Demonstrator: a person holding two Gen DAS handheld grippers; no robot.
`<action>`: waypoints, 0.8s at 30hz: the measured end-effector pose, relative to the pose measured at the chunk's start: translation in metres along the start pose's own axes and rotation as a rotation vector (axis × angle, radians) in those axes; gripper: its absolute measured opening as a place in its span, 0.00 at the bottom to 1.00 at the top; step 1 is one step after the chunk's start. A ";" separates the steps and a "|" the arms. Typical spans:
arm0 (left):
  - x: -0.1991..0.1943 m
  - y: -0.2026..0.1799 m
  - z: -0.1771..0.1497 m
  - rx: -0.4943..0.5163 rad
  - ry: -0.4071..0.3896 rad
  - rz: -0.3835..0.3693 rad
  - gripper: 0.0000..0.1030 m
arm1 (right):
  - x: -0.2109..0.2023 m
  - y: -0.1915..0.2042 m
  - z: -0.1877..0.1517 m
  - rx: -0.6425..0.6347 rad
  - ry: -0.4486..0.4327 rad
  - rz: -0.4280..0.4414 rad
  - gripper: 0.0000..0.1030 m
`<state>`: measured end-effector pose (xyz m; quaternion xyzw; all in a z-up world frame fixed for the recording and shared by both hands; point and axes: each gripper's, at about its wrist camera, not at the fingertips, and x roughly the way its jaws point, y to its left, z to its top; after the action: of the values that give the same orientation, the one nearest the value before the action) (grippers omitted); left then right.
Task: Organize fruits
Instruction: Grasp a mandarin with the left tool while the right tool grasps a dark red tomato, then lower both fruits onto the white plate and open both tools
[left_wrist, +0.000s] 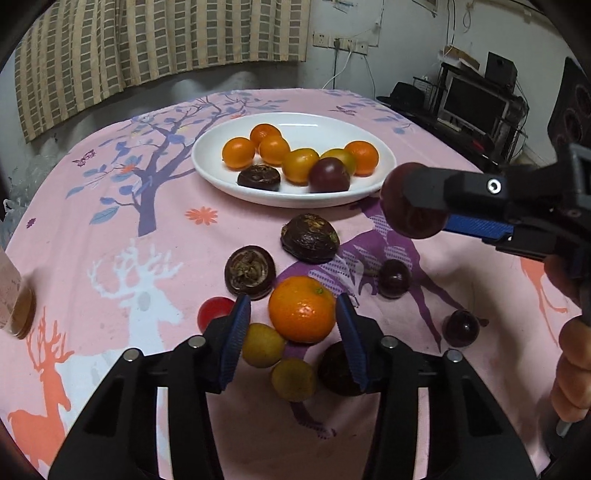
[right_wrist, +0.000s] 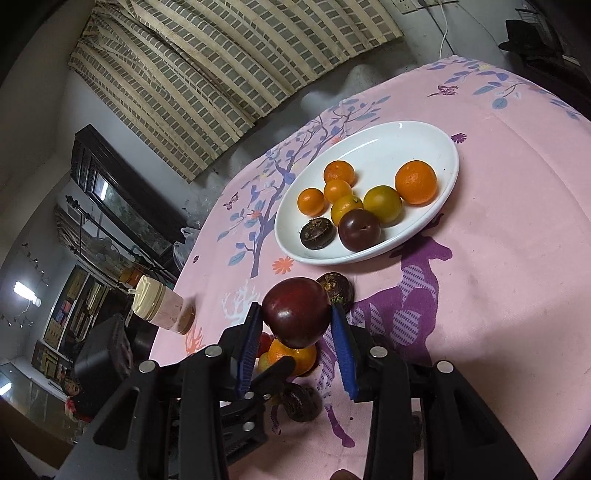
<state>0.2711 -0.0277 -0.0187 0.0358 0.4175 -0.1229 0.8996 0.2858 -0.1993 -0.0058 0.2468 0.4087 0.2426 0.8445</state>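
Two hand-held grippers sorting fruit, located relative to the white plate. The right gripper, raised just short of the plate's near rim, clamps a dark red plum; carrying it level and lowering it onto bare plate beside the fruit already there should stop it rolling. The left gripper, further from the plate, brackets an orange; whether its narrowed pads touch cannot be told.
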 end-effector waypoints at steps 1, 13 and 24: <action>0.002 -0.001 0.001 -0.002 0.002 0.002 0.45 | 0.000 0.001 0.000 -0.001 -0.001 0.001 0.37; 0.013 -0.012 -0.001 0.042 0.010 0.058 0.41 | -0.004 -0.002 0.001 0.007 -0.014 -0.007 0.37; -0.010 0.006 0.011 -0.055 -0.028 -0.033 0.40 | -0.014 -0.003 0.012 -0.025 -0.070 -0.026 0.37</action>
<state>0.2742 -0.0220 -0.0039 0.0026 0.4088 -0.1268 0.9038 0.2889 -0.2129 0.0064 0.2391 0.3789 0.2278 0.8645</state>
